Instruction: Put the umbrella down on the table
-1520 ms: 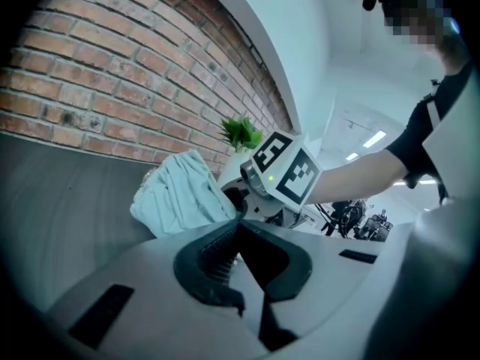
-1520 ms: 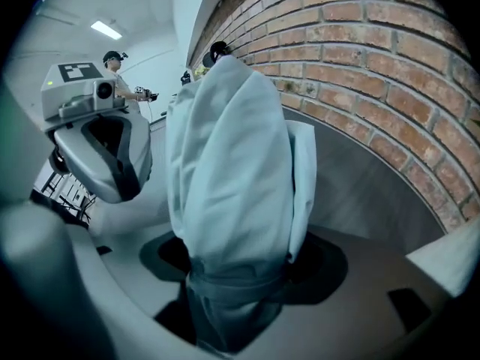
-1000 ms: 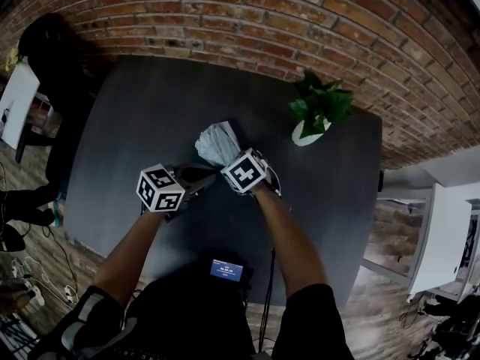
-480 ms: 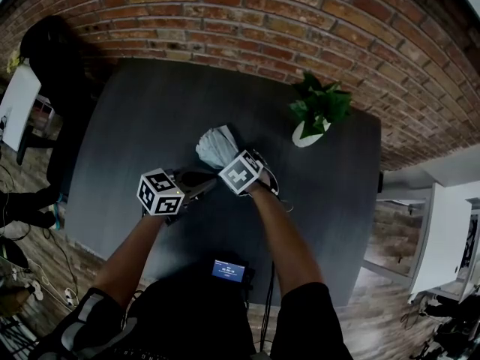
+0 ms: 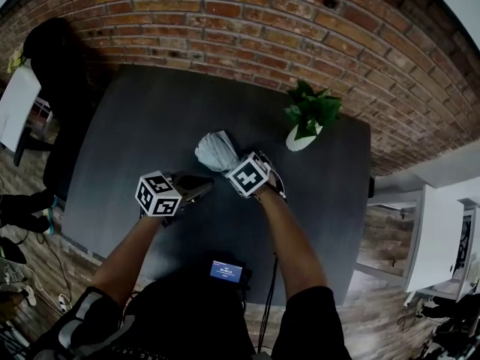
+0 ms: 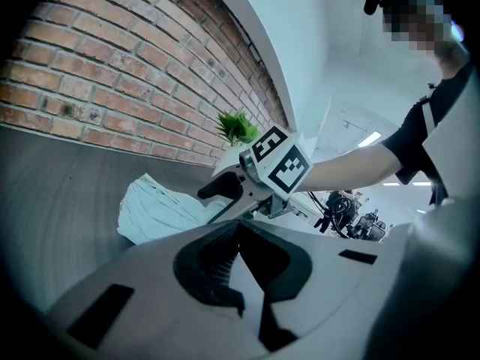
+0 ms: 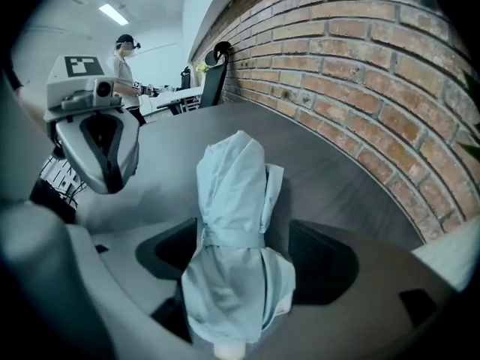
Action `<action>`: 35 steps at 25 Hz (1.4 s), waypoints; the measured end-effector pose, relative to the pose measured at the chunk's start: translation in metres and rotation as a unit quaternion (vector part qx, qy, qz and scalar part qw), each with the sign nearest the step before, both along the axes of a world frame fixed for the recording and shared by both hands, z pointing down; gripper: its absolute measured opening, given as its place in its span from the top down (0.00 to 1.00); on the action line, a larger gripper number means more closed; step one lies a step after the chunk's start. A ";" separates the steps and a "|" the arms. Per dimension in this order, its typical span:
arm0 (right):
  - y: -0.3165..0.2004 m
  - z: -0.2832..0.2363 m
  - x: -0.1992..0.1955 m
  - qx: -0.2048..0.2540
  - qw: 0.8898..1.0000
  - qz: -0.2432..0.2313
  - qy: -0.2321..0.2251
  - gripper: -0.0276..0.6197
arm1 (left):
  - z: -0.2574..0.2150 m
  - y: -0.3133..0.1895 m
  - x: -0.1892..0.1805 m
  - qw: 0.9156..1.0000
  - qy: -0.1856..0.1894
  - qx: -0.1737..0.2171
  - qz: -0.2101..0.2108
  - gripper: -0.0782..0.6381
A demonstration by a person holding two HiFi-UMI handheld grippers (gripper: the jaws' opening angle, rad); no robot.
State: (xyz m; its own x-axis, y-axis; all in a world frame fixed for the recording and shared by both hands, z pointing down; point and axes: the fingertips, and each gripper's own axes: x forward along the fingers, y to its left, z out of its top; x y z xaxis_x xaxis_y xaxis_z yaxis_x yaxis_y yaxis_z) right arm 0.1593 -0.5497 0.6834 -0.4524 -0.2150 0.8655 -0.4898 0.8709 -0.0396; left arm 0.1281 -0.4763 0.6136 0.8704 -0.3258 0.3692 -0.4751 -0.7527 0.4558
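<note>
one umbrella (image 5: 216, 150), one potted plant (image 5: 309, 115); two tools (image 5: 201, 187) (image 5: 231, 161)

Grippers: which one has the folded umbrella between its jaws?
The right gripper: the pale blue umbrella sits between its jaws, which have just been opening. The left gripper is shut and empty.

We are spreading the right tongs (image 7: 244, 261) wider: their jaws have just been opening, with the folded umbrella (image 7: 231, 193) lying between them on the bench (image 5: 150, 126). In the head view the right tongs are shifting a little to the right of the umbrella, as far as the moving camera lets us judge.
</note>
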 end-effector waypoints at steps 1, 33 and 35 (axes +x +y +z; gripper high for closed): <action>0.003 -0.005 0.003 0.002 1.000 0.006 0.000 0.41 | -0.001 0.004 0.000 1.000 -0.001 0.000 0.003 0.89; 0.190 -0.131 -0.009 0.129 0.960 0.154 -0.197 0.81 | -0.054 0.158 -0.030 0.993 0.015 0.085 0.082 0.89; 0.197 -0.134 -0.007 0.134 0.951 0.176 -0.214 0.87 | -0.055 0.168 -0.030 0.992 0.017 0.089 0.088 0.89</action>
State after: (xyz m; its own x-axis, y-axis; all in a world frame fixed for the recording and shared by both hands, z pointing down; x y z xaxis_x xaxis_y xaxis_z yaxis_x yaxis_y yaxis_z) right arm 0.1527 -0.3526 0.5492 -0.6098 -0.6059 0.5109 -0.7421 0.6628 -0.0998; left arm 0.0979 -0.3088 0.5585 0.9308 -0.2249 0.2881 -0.3152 -0.8929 0.3214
